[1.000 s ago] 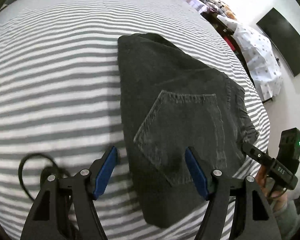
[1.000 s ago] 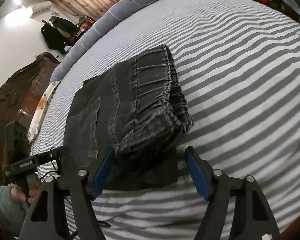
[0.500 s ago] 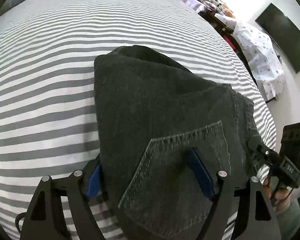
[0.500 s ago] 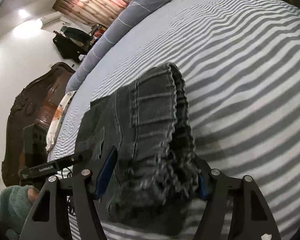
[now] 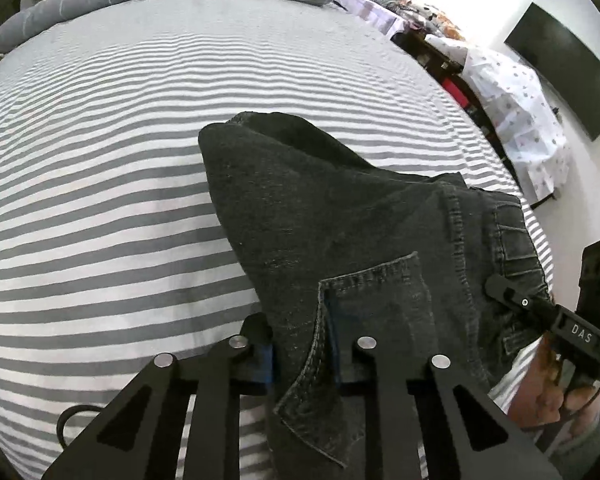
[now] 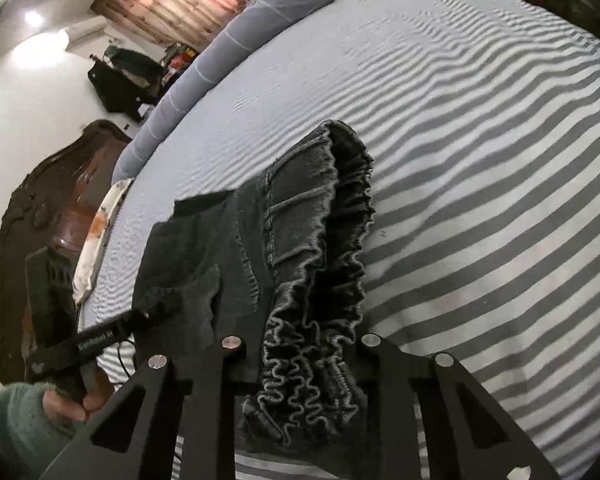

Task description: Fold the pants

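The left gripper and right gripper have just closed narrow, each pinching the dark pants at lower centre; 1 second earlier both stood wide above the striped bed.

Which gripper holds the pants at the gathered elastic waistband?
The right gripper: its jaws have just closed on the ruffled waistband of the pants. The left gripper pinches the pocket side instead.

The pants are matt black denim, coarse-woven, with a ruffled elastic waistband. The bedsheet is soft striped cloth. The headboard is dark, glossy carved wood.
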Available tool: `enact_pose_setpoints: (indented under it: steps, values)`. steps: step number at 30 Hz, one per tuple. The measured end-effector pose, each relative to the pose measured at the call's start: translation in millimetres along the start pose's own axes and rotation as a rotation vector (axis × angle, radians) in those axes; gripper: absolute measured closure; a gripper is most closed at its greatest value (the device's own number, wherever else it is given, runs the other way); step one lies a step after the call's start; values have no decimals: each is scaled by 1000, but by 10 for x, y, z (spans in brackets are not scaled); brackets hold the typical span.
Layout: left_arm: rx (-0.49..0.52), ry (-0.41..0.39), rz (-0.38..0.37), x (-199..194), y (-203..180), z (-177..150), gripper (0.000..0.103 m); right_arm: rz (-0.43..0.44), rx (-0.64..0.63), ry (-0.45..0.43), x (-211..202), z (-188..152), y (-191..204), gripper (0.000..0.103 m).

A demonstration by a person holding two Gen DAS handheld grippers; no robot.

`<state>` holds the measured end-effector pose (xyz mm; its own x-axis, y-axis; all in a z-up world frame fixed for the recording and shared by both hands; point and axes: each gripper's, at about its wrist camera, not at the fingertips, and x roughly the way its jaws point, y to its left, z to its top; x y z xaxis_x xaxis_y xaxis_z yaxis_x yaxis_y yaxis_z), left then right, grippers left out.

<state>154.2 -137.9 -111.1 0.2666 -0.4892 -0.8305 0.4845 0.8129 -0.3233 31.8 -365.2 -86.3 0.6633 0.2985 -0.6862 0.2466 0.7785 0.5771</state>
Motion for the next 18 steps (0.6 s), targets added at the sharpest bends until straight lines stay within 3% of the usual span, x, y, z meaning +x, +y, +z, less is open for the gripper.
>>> enact_pose_setpoints:
  steps: [11, 18]
  values:
    - [-25, -84, -8, -793, 296, -12, 85, 29, -102, -34, -273, -12, 789, 82]
    - [-57, -131, 84, -1486, 887, -48, 85, 105, -186, -14, -103, -111, 1534, 82]
